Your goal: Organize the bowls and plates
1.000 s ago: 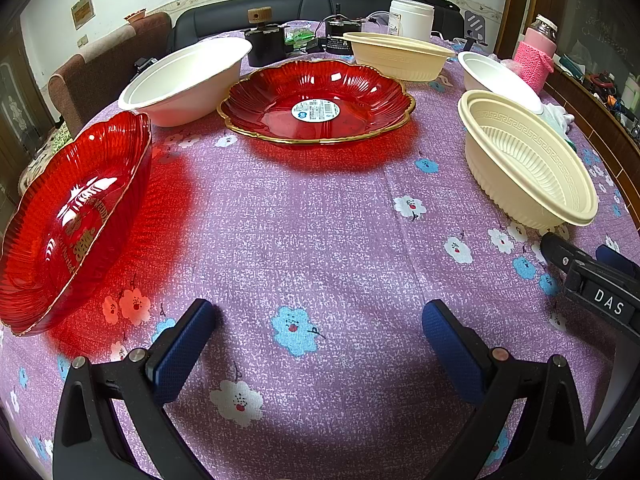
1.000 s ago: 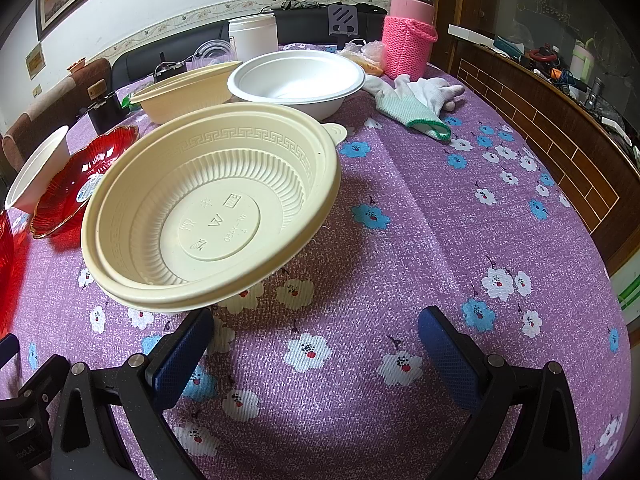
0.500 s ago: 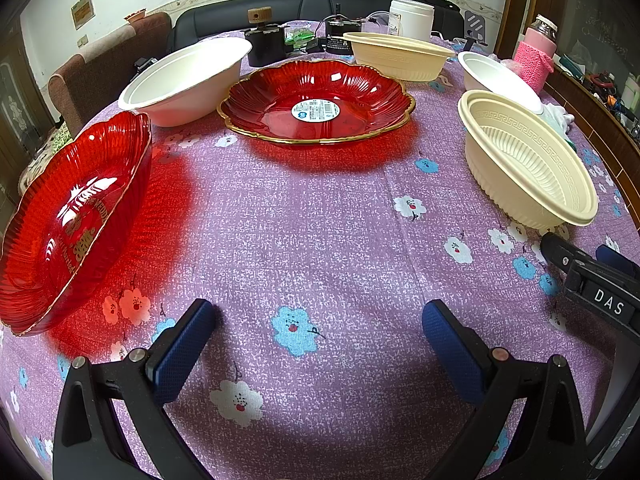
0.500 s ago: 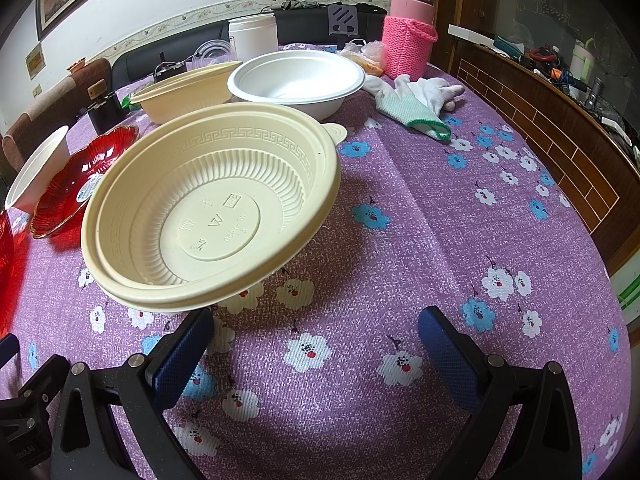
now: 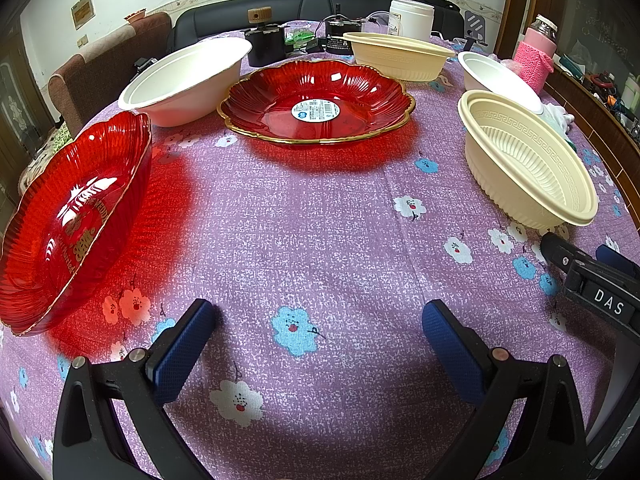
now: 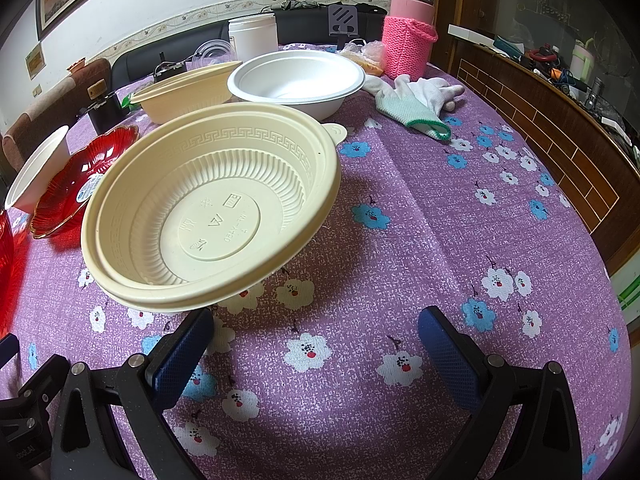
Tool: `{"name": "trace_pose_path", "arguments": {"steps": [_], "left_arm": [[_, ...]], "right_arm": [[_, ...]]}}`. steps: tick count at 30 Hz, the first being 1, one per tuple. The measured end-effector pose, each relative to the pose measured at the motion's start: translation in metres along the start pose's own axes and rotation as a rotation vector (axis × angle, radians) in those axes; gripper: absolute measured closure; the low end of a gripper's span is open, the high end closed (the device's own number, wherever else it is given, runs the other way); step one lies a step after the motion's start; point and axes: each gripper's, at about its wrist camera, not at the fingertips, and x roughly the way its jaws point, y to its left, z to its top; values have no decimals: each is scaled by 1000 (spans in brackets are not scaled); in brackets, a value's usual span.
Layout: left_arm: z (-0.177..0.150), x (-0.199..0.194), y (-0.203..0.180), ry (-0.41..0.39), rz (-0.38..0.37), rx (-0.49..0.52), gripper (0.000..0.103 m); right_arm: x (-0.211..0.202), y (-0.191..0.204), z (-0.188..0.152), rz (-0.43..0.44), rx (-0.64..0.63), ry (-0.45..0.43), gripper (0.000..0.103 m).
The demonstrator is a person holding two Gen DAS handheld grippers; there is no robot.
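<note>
Two red glass plates lie on the purple flowered tablecloth: one (image 5: 68,216) at the left, one with a label (image 5: 316,102) in the middle. Two white bowls (image 5: 188,80) (image 6: 298,80) and two cream plastic bowls (image 5: 528,164) (image 5: 400,60) stand around them. My left gripper (image 5: 318,338) hangs open low over bare cloth. My right gripper (image 6: 312,344) is open too, just in front of the near cream bowl (image 6: 212,208), its left finger under the rim.
At the table's far side stand a white jar (image 5: 412,18), a pink knitted bottle (image 6: 408,36), a black device (image 5: 266,44) and small clutter. White gloves (image 6: 420,102) lie at the right. A wooden cabinet (image 6: 560,120) flanks the table's right edge.
</note>
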Motion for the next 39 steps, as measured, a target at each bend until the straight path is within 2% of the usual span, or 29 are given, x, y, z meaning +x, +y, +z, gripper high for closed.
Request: {"name": "trace_pose_path", "arguments": {"steps": [31,36,39], "left_arm": [[-1,0,-2,2,14,-13,0],[1,0,-2,36,12,-10,0],[-2,-2,-1,30,14,-13,0]], "right_arm": [[2,-5,0,-1,-1,-1,1],[2,-6,0,-1,-1,0,1],[2,-5,0,-1,-1,0,1]]}}
